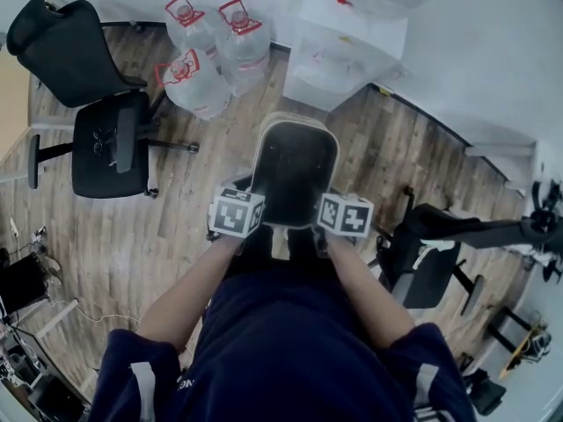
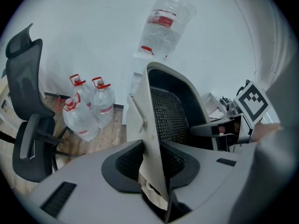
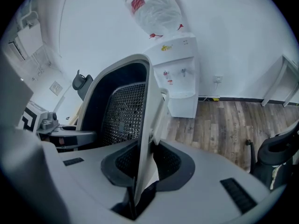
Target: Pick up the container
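I read the left gripper [image 2: 156, 167] as clamped. Its fingers [image 2: 122, 168] are closed partway onto the left side wall of the container [image 1: 295, 170], with the pads pressing the thin beige wall from both sides. The right gripper [image 3: 145, 164] is in the same condition on the opposite wall (narrow gap, filled by the wall alone). In the head view the container hangs between the two marker cubes in front of the person, above the wooden floor [image 1: 176, 236], its dark mesh-lined opening toward the camera. Water bottles [image 1: 211, 55] and a water dispenser [image 1: 339, 60] stand by the far wall. An office chair [image 1: 110, 139] stands to the left.
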`<state>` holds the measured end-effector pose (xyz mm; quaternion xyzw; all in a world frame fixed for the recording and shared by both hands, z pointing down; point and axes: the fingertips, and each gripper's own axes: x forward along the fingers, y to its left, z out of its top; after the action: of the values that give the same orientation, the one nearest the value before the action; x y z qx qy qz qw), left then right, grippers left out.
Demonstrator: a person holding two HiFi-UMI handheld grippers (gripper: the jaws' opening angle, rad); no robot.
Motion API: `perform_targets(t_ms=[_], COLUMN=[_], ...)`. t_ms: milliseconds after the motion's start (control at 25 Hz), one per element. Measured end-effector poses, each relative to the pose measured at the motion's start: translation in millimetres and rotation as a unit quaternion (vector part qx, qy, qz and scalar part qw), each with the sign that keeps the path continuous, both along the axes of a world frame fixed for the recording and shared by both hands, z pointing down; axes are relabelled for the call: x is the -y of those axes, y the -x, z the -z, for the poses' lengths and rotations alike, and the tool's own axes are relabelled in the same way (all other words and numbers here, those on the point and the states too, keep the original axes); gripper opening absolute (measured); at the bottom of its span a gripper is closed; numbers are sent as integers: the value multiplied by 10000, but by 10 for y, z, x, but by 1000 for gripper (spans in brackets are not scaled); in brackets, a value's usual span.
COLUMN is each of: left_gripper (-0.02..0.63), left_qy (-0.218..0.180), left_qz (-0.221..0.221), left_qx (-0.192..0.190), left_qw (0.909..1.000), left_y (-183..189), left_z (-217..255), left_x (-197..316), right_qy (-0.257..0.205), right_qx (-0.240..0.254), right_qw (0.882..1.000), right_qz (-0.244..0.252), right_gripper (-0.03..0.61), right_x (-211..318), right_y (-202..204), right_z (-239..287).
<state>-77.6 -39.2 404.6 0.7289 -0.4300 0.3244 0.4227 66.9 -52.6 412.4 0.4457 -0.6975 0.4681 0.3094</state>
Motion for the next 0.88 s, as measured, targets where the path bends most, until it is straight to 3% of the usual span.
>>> perform_targets(t_ms=[880], left_gripper=[110], left_qy=[-103], left_qz=[78], left_qx=[-58], left_qw=[9999], left_y=[81], left_z=[169], left_x=[18], right_qy=[-162], right_qx=[-70], right_qw=[9998], right_qz=[68], right_gripper=[72], right_x=[44], right_y=[77], right_z=[102])
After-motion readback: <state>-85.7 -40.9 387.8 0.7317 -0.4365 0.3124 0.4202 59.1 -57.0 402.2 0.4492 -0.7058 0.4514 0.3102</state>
